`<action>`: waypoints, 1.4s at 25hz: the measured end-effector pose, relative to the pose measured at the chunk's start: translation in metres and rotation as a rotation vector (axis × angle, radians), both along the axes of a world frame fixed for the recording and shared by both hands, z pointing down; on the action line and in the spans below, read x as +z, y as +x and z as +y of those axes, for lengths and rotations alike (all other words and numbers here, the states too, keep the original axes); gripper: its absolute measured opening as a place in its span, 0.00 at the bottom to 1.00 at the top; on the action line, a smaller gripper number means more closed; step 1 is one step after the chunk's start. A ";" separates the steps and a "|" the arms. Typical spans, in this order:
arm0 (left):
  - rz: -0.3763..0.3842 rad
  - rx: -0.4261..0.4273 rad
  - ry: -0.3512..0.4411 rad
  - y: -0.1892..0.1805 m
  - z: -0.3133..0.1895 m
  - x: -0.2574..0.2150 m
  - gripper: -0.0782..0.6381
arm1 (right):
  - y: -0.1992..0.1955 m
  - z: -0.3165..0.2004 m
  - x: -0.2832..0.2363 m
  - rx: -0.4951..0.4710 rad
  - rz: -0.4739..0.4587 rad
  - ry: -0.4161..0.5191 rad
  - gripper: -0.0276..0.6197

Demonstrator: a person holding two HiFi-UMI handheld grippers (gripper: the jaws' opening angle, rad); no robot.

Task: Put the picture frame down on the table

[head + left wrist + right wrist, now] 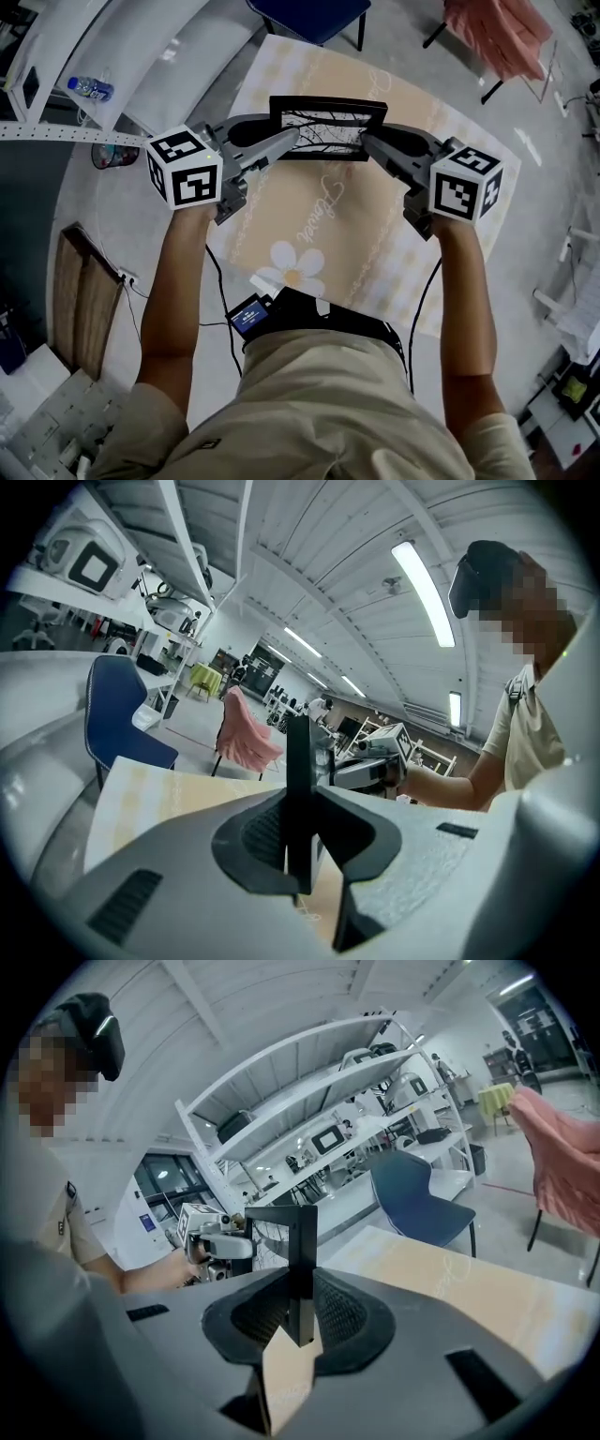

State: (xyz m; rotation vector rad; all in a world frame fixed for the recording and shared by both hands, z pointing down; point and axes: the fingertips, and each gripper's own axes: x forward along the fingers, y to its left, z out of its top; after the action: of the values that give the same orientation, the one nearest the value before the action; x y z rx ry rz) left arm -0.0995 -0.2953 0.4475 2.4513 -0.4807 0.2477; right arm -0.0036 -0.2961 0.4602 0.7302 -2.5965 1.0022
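Observation:
A black picture frame (328, 127) with a branch drawing stands upright over the far part of the table (366, 253), held between my two grippers. The left gripper (291, 141) is shut on the frame's left edge, and the right gripper (368, 142) is shut on its right edge. In the left gripper view the frame's edge (297, 780) rises as a dark bar from between the jaws of the left gripper (298, 855). The right gripper view shows the same at the other edge (301, 1251), clamped in the right gripper (298, 1321). Whether the frame's bottom touches the cloth I cannot tell.
A beige cloth with a white flower (298, 265) covers the table. A blue chair (314, 14) stands past the far edge, a chair draped in pink cloth (497, 33) at the far right. White shelving with a water bottle (91, 89) is at the left.

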 end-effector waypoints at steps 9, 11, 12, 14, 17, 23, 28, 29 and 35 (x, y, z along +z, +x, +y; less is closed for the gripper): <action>-0.036 -0.028 -0.085 0.007 -0.022 0.062 0.19 | 0.007 -0.023 0.063 -0.003 0.016 -0.077 0.15; -0.048 -0.033 -0.101 0.008 -0.026 0.074 0.19 | 0.008 -0.027 0.075 -0.003 0.019 -0.092 0.15; -0.053 -0.035 -0.108 0.009 -0.029 0.080 0.19 | 0.009 -0.029 0.081 -0.002 0.019 -0.098 0.15; -0.062 -0.039 -0.120 0.011 -0.035 0.091 0.19 | 0.011 -0.035 0.092 0.001 0.020 -0.110 0.15; -0.074 -0.045 -0.141 0.014 -0.041 0.109 0.19 | 0.014 -0.040 0.110 0.005 0.028 -0.132 0.15; -0.100 -0.056 -0.173 0.017 -0.053 0.140 0.20 | 0.017 -0.052 0.141 0.006 0.052 -0.165 0.16; -0.123 -0.060 -0.193 0.018 -0.061 0.161 0.21 | 0.017 -0.059 0.160 0.009 0.079 -0.181 0.16; -0.129 -0.060 -0.195 0.018 -0.062 0.165 0.21 | 0.017 -0.060 0.164 0.009 0.087 -0.183 0.16; -0.182 -0.055 -0.197 0.019 -0.066 0.186 0.22 | 0.018 -0.065 0.185 0.010 0.154 -0.199 0.16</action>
State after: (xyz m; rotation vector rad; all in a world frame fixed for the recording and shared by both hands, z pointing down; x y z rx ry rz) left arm -0.0801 -0.3615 0.6330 2.2309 -0.5729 0.4749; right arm 0.0141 -0.3610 0.6453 0.7387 -2.3251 1.1389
